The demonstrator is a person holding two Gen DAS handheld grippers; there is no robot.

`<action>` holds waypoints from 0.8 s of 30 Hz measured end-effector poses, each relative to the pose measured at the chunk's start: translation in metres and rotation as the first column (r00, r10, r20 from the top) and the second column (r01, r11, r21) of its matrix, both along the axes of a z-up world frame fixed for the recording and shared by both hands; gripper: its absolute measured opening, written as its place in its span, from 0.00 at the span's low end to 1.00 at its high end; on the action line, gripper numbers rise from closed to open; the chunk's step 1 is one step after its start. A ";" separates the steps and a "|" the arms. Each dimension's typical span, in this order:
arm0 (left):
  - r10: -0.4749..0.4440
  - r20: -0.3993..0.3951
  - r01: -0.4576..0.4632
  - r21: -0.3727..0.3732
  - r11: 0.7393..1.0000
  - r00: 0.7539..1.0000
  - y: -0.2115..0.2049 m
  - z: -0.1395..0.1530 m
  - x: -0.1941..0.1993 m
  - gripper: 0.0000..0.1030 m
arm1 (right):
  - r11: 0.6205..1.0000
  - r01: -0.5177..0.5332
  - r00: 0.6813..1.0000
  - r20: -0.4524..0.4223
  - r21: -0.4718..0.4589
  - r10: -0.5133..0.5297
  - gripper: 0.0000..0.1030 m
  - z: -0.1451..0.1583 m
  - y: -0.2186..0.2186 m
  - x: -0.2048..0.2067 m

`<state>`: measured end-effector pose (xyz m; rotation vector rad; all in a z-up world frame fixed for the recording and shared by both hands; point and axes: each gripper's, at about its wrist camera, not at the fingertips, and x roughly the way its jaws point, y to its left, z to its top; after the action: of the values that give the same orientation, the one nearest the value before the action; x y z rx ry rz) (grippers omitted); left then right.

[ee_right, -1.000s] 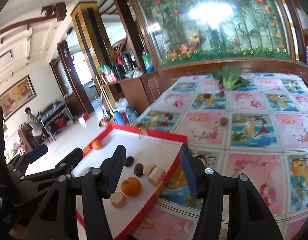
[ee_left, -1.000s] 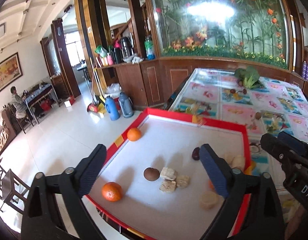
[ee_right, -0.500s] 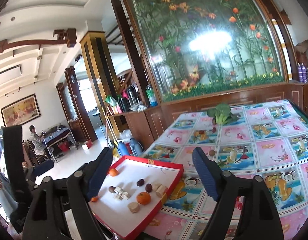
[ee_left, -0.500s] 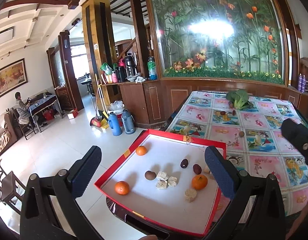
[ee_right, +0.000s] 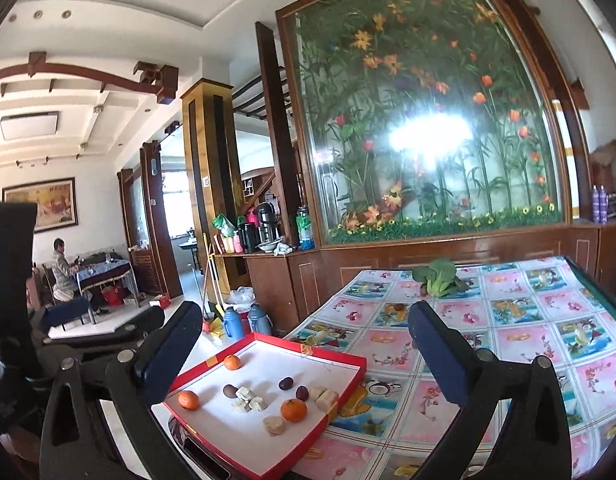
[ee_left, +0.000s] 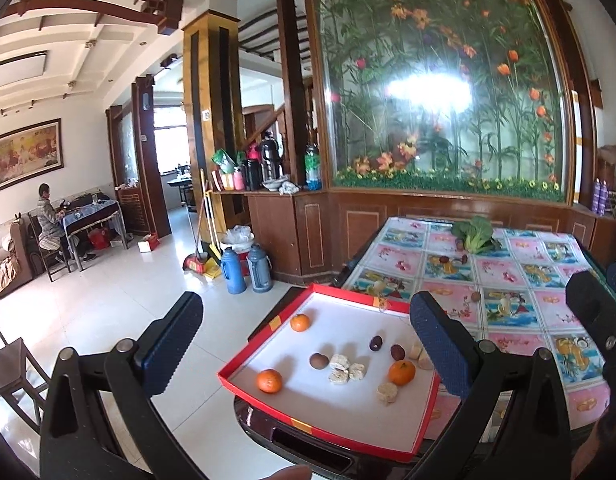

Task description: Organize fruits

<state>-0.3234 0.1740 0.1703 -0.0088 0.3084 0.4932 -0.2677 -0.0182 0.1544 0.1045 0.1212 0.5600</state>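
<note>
Between the spread fingers of the left gripper lies a red-rimmed tray with a white floor, sitting on the near corner of the table and overhanging its edge a little. Its jaws stand wide apart with nothing in them, held above and short of the tray. The right gripper hangs the same way just to the side, its jaws opening and empty, the tray showing low between its fingers and slightly toward its left finger.

Inside the tray, closest to the left gripper's left finger, sits an orange; a second orange rests farther off by the tray's far left rim, and a third orange lies close to the right finger. Between them are a brown round fruit, a cluster of pale crumbly chunks just beside it, two dark red fruits side by side, and a pale round slice nearest the front. More pale pieces sit against the tray's right rim.

Beyond both grippers, well away across the flowered tablecloth, lies a leafy green vegetable with a few small dark fruits near it, and one small brown fruit alone on the cloth. Far to the left, a person sits at another table.
</note>
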 end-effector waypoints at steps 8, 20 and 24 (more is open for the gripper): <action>0.028 0.021 -0.028 0.005 1.000 0.999 0.004 0.002 -0.004 1.00 | 0.999 -0.024 1.000 0.016 -0.038 0.025 1.00 -0.004 0.007 0.000; 0.031 -0.012 -0.030 0.036 0.999 0.999 0.005 -0.005 0.011 1.00 | 0.995 -0.042 0.999 0.016 -0.094 0.044 1.00 -0.020 0.022 0.010; 0.016 -0.022 -0.015 0.036 0.999 1.000 0.002 -0.007 0.017 1.00 | 0.997 -0.033 0.999 -0.010 -0.072 0.032 1.00 -0.022 0.016 0.020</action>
<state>-0.3060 0.1765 0.1634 0.0294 0.3217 0.5145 -0.2475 -0.0026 0.1322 0.0343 0.1515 0.5868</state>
